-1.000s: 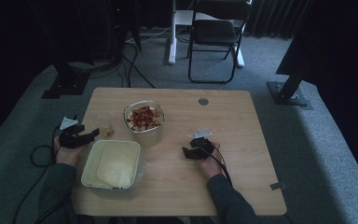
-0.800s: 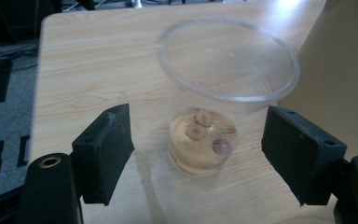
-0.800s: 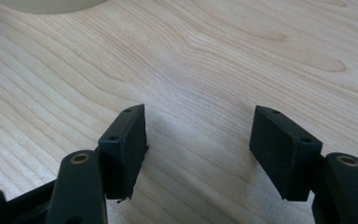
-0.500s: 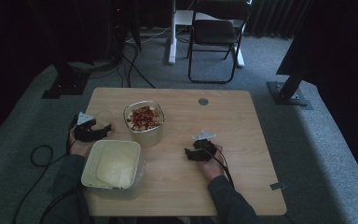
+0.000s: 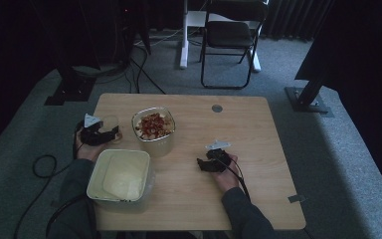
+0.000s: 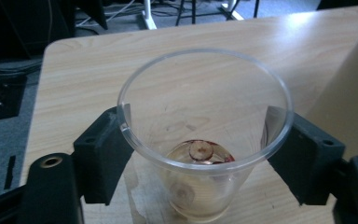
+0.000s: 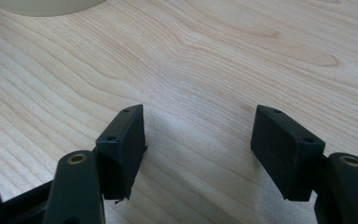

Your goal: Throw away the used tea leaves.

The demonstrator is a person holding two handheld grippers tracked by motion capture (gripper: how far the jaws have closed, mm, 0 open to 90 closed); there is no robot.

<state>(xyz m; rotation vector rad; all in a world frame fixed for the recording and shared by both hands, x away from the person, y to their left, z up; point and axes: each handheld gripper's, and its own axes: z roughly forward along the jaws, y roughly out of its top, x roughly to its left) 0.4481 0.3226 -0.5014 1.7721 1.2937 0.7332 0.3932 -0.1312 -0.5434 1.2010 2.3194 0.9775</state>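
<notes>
A clear plastic cup (image 6: 205,140) with a little reddish residue at its bottom stands on the wooden table (image 5: 219,129), left of a glass container (image 5: 153,125) of red and pale food. My left gripper (image 5: 110,133) holds the cup (image 5: 112,124) between its jaws. They have just been closing, and both pads (image 6: 105,154) now touch the cup's sides. My right gripper (image 5: 201,163) rests low over bare wood at the table's right middle. In the right gripper view its jaws (image 7: 198,140) are open with nothing between them.
A cream rectangular container (image 5: 119,175) sits at the table's near left, just below the cup. A small round grommet (image 5: 217,108) is set into the far side of the tabletop. A folding chair (image 5: 229,35) and stand legs are on the carpet beyond.
My left gripper has moved forward and right from beside the cream container to the clear cup, and its jaws now stand around it. The right hand has stayed in place.
</notes>
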